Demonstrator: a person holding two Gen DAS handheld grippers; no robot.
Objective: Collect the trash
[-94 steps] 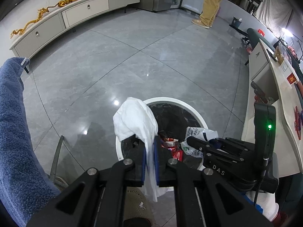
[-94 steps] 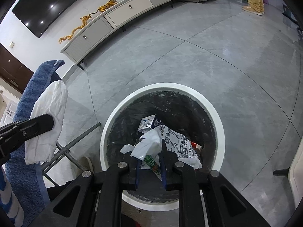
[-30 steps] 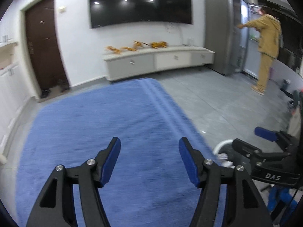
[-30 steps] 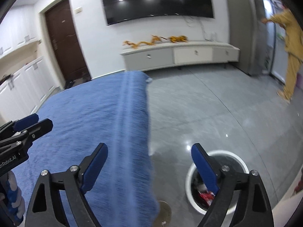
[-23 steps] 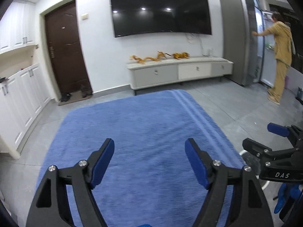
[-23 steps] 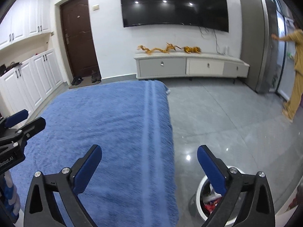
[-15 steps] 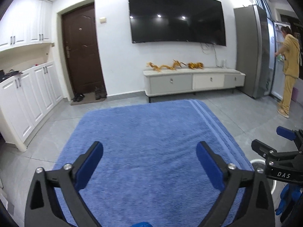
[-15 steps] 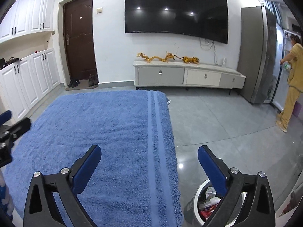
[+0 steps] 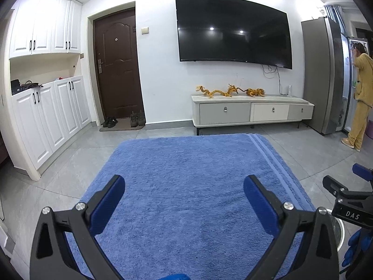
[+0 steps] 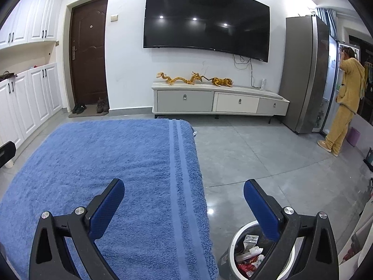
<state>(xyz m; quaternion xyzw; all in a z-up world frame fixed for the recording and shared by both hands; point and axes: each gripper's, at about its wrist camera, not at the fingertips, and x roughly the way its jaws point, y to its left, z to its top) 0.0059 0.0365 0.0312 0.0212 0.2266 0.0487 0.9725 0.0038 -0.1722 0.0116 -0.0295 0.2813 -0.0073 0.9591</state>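
Note:
My left gripper (image 9: 184, 184) stands wide open over the blue towel (image 9: 186, 163), with nothing between its blue pads. My right gripper (image 10: 184, 186) is just as wide open and empty, over the towel's right edge (image 10: 186, 163). Below the right finger sits the round white trash bin (image 10: 231, 247) on the floor, black-lined, with wrappers, a small carton and white paper (image 10: 250, 249) inside. In the left wrist view the right gripper (image 9: 345, 193) shows at the right edge above a sliver of the bin rim (image 9: 340, 227). No loose trash lies on the towel.
Grey tile floor (image 10: 256, 158) surrounds the towel-covered surface. A low TV cabinet (image 10: 219, 102) with golden dragon figures stands under a wall TV. A person in yellow (image 10: 345, 107) stands at the open fridge on the right. White cupboards (image 9: 46, 116) and a brown door are left.
Earlier the left gripper held a white cloth-like wad and the right a plastic wrapper over the bin. Both jaws have since spread wide, and both views have tilted up from the bin to the towel and wall.

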